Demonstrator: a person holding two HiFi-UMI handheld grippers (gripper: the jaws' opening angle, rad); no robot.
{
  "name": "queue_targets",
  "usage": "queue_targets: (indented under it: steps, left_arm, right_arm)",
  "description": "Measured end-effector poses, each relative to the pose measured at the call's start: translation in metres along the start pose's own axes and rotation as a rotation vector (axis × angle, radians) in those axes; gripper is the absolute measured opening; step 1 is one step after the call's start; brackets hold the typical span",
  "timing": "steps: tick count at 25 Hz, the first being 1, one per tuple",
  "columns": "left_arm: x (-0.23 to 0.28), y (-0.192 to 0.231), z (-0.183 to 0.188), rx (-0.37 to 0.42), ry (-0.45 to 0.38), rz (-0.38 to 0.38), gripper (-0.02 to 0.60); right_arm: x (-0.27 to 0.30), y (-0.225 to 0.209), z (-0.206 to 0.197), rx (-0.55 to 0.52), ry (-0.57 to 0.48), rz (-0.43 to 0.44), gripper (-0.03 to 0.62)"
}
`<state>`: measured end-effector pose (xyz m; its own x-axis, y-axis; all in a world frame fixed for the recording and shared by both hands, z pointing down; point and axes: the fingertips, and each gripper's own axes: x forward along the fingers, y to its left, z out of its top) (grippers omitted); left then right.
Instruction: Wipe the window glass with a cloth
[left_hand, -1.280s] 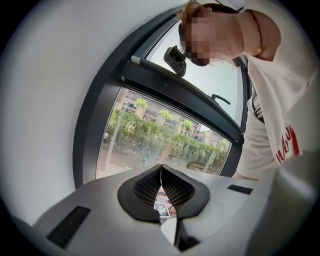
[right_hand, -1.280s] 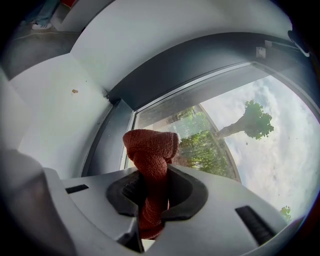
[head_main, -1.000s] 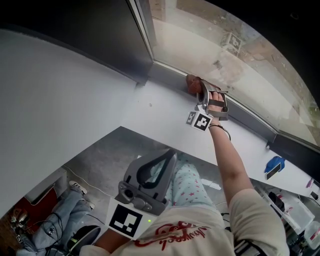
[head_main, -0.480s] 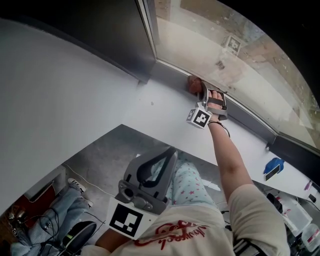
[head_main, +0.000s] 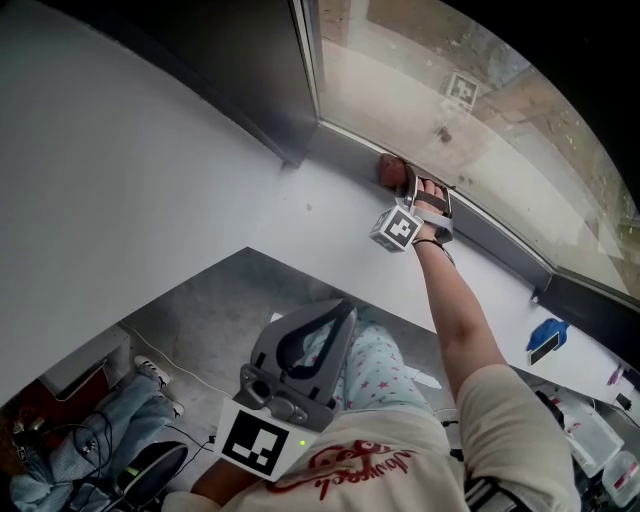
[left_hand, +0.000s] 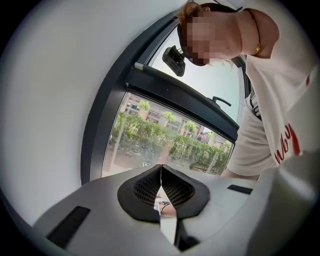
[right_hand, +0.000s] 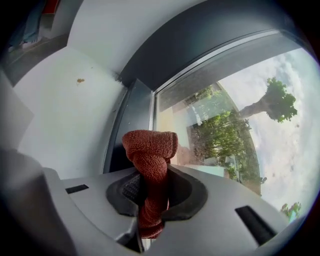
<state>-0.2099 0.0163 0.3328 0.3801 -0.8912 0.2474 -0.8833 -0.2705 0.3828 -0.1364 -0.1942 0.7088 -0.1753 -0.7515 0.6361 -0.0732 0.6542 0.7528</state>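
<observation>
Window: glass (head_main: 470, 110) runs along the sill's back edge; dark frame (head_main: 285, 100) closes its left side, white sill (head_main: 250, 230) below.
Cloth: rust-red cloth (right_hand: 150, 150) twisted into a knotty wad, sticking out past the jaw tips. In the head view it sits at the sill's back edge, against the lower frame strip, near the pane's bottom left corner.
Contact: can't tell if the wad touches the glass; it looks lower, on the frame strip.
Right gripper (right_hand: 151, 182): jaws clamped on the cloth mid-length, pads squeezed into it; arm stretched out over the sill.
Left gripper (left_hand: 160, 186): jaws closed together, nothing between them; held near the person's body, off the sill's front edge, idle.
Step (my read): get the wad onto the pane, start of the wipe.
Approach: lift off the frame strip onto the glass and press the wad's blunt end flat.
Watch: cloth overhang is short, so too steep a tilt puts the jaw tips on the glass.
Stroke: start in the bottom left corner, run along the lower edge, then overlapping passes upward.
Grip: hold firm; friction could drag the wad out of the jaws.
</observation>
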Motion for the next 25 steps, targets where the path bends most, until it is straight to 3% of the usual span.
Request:
queue_targets:
  steps: [4, 8, 11, 14, 18, 25]
  left_arm:
    - [-0.005, -0.004, 0.011, 0.002, -0.032, -0.008, 0.021]
    - [-0.016, -0.015, 0.026, 0.032, -0.063, -0.028, 0.021]
    - [-0.024, -0.023, 0.036, 0.056, -0.082, -0.030, 0.021]
    - [-0.030, -0.028, 0.041, 0.066, -0.103, -0.020, 0.021]
    - [-0.038, -0.034, 0.041, 0.062, -0.117, -0.013, 0.021]
    - [-0.051, -0.025, 0.032, 0.054, -0.112, 0.021, 0.021]
  right_arm:
    - [-0.055, -0.058, 0.024, 0.184, -0.132, -0.123, 0.072]
    - [-0.170, -0.175, 0.063, 0.330, -0.322, -0.344, 0.072]
    - [-0.272, -0.275, 0.099, 0.315, -0.503, -0.597, 0.072]
    - [-0.322, -0.330, 0.117, 0.298, -0.592, -0.767, 0.072]
    - [-0.339, -0.357, 0.130, 0.256, -0.604, -0.874, 0.072]
    - [-0.327, -0.371, 0.144, 0.235, -0.573, -0.887, 0.072]
